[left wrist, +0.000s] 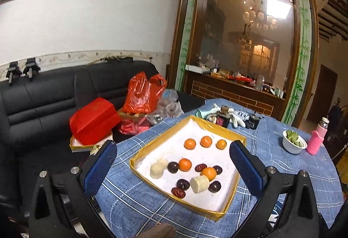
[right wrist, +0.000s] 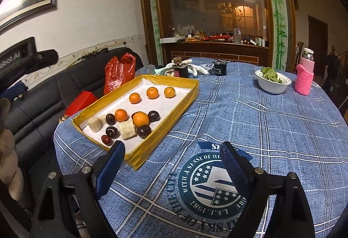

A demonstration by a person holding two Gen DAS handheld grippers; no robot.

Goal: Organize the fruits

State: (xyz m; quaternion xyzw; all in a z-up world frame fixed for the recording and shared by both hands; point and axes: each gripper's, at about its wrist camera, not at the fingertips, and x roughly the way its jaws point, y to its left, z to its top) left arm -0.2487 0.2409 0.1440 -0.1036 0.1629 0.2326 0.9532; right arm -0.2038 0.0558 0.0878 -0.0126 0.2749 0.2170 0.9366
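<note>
A shallow gold-rimmed tray [left wrist: 217, 213] [right wrist: 174, 116] lies on the blue checked tablecloth. Three oranges [left wrist: 206, 141] [right wrist: 152, 92] stand in a row at its far end. Near its front lie two more oranges [left wrist: 185, 164] [right wrist: 141, 119], several dark round fruits [left wrist: 183, 184] [right wrist: 144, 131], reddish dates [left wrist: 178, 192] and pale cut banana pieces [left wrist: 199, 184] [right wrist: 127, 129]. My left gripper [left wrist: 171, 151] is open and empty, raised above the tray's near end. My right gripper [right wrist: 173, 152] is open and empty above the cloth, right of the tray's near corner.
A white bowl of greens [right wrist: 273, 81] [left wrist: 294, 142] and a pink bottle [right wrist: 304, 77] stand at the table's far right. Gloves and small dark jars [right wrist: 180, 68] lie behind the tray. A black sofa [left wrist: 43, 103] with red bags [left wrist: 143, 94] is at the left.
</note>
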